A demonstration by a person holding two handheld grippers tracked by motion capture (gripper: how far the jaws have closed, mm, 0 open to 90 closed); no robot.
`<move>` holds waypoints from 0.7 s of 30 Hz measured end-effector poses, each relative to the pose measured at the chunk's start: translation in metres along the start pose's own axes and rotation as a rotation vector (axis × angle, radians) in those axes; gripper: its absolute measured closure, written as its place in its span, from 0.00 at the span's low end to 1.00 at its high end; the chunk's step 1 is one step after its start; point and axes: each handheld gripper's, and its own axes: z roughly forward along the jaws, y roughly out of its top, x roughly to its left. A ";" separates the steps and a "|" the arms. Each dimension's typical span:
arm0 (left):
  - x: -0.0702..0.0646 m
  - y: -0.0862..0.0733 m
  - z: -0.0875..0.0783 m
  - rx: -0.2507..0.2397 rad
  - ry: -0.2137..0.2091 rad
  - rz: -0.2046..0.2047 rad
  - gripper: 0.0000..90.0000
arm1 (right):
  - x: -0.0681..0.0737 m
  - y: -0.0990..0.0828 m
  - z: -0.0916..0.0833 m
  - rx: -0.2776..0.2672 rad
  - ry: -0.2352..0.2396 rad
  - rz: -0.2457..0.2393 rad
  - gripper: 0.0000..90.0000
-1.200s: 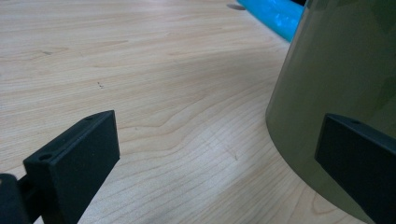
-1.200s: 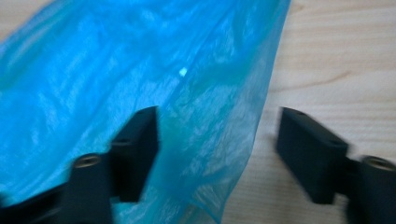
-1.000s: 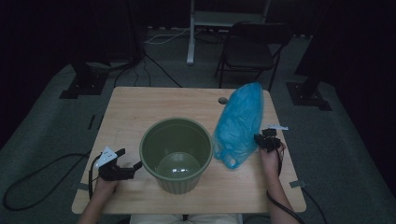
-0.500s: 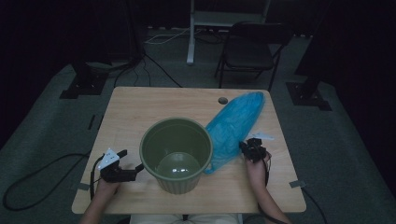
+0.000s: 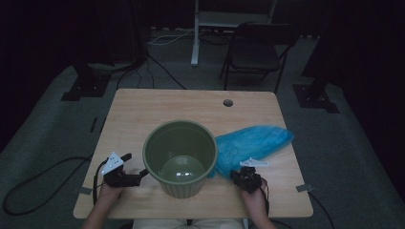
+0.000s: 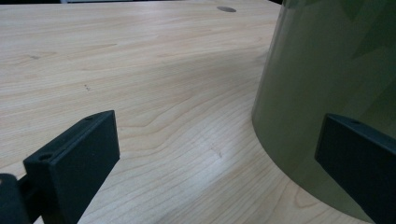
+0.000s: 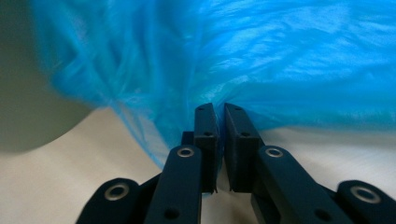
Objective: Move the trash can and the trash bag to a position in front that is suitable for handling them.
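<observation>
Right gripper [image 5: 246, 177]: I had it near the front edge of the table [image 5: 143, 109], just right of the green bin [image 5: 180, 157]; in the right gripper view its jaws stood almost together, clamped on a thin fold of the blue plastic bag [image 7: 261, 60], having just eased a touch wider without letting the film go.

Bag position: it lay flat on the wood to the right of the bin, its near end touching the bin's wall beside my right gripper.

Bag axis: the long axis ran from my right gripper up and away to the far right, so the bulk of the bag [image 5: 253, 143] trailed behind the pinch, away from the bin.

Left gripper [image 5: 131, 167]: I held it low on the table just left of the bin, jaws wide apart with nothing between them; in its own view the bin's wall [image 6: 327, 74] rose close beside one jaw.

Nearer hand: the right, already holding the bag; the left was nearer the bin.

What the coming move turned on: I judged the bin's mouth lay left of and above the pinch, so the bag had to be lifted over the rim.
</observation>
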 end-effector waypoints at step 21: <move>0.001 -0.001 0.005 -0.007 -0.016 -0.027 0.00 | -0.037 0.037 -0.063 -0.185 0.056 0.011 0.37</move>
